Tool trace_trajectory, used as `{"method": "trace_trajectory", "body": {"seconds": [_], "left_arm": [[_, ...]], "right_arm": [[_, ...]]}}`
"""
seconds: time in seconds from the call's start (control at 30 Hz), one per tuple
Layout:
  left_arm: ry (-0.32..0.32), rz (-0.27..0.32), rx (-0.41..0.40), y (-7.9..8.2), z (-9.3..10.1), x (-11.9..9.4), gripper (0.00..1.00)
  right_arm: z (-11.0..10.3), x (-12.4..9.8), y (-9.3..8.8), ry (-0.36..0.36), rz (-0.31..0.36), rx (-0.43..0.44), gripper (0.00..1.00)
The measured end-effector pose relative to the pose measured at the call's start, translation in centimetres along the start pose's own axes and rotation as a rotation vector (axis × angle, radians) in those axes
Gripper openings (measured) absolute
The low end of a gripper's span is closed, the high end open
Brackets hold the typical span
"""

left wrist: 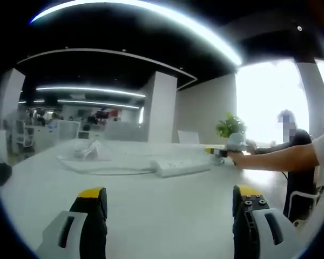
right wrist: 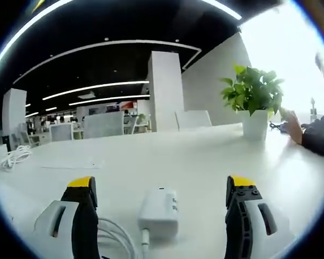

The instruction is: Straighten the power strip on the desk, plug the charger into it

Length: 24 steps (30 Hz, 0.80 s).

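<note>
Charger (right wrist: 161,211) between open right tool (right wrist: 161,200) jaws | power strip (left wrist: 182,165) beyond left tool (left wrist: 170,200)

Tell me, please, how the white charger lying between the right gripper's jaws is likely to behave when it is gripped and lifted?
The charger looks small, boxy and rigid, so probably light and firm to grip. Its smooth white shell may be slippery. The cable coiled beside it looks floppy and will likely trail and drag.

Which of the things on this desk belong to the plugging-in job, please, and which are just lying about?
For the job:
- power strip
- charger with its white cable, between the right gripper's open jaws

Lying about:
- potted plant
- coiled white cable
- sheet of paper
</note>
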State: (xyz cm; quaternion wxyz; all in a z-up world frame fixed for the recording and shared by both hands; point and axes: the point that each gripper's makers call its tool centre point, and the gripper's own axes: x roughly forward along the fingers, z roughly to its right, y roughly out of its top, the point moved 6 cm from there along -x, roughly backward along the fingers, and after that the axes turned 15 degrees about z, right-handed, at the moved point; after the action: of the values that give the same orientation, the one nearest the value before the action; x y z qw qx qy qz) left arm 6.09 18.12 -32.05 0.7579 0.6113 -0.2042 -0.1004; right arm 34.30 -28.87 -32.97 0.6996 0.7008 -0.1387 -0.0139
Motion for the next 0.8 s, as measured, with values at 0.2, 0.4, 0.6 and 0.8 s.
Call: {"method": "trace_trajectory", "body": {"seconds": [0.2, 0.4, 0.6, 0.8], "left_arm": [[-0.003, -0.002, -0.002, -0.1, 0.1, 0.0, 0.99], [0.003, 0.001, 0.001, 0.0, -0.1, -0.1, 0.99], [0.004, -0.001, 0.001, -0.1, -0.1, -0.2, 0.99], [0.004, -0.002, 0.001, -0.1, -0.1, -0.2, 0.99]], "right_arm": [[0.0, -0.1, -0.2, 0.003, -0.023, -0.005, 0.91], [0.2, 0.0, -0.7, 0.008, -0.06, -0.027, 0.89], [0.3, 0.1, -0.9, 0.002, -0.08, -0.019, 0.88], [0.6, -0.1, -1.0, -0.005, -0.091, -0.025, 0.84]]}}
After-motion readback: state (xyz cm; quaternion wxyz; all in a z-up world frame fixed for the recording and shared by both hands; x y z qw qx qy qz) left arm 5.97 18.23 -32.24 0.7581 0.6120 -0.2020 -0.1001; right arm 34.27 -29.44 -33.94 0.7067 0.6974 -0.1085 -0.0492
